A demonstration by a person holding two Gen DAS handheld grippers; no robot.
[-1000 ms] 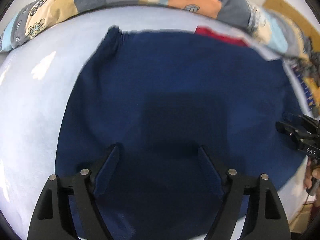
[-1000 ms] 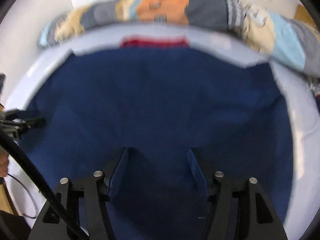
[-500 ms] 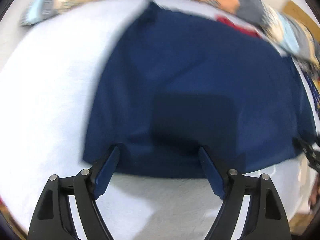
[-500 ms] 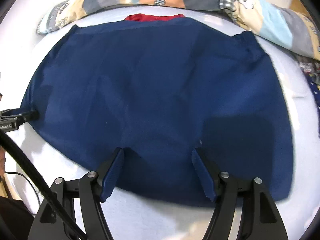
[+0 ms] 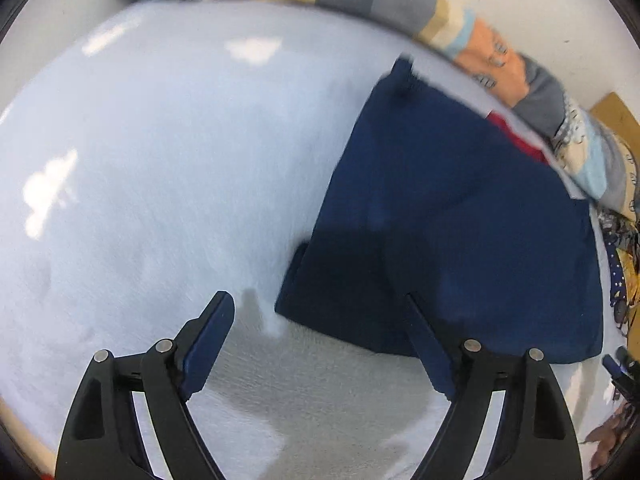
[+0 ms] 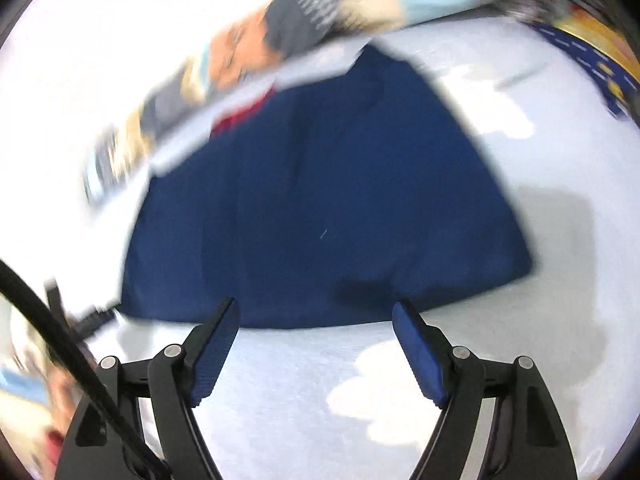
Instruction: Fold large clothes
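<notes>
A navy blue garment (image 5: 460, 232) lies flat and folded on a pale blue bed sheet (image 5: 160, 160); a strip of red cloth (image 5: 520, 140) shows at its far edge. My left gripper (image 5: 316, 312) is open and empty, above the sheet at the garment's near left corner. My right gripper (image 6: 316, 316) is open and empty, hovering at the near edge of the garment (image 6: 320, 200). The right wrist view is blurred. The left gripper's tip (image 6: 92, 316) shows at the garment's left corner there.
A patchwork quilt (image 5: 400, 4) runs along the far side of the bed against a white wall. Patterned cloth (image 5: 624, 264) lies at the right edge. A black cable (image 6: 48, 320) crosses the lower left of the right wrist view.
Both grippers have pulled back from over the garment toward its near edge. The left one has swung left over the bare sheet. The right view has tilted and blurred.
</notes>
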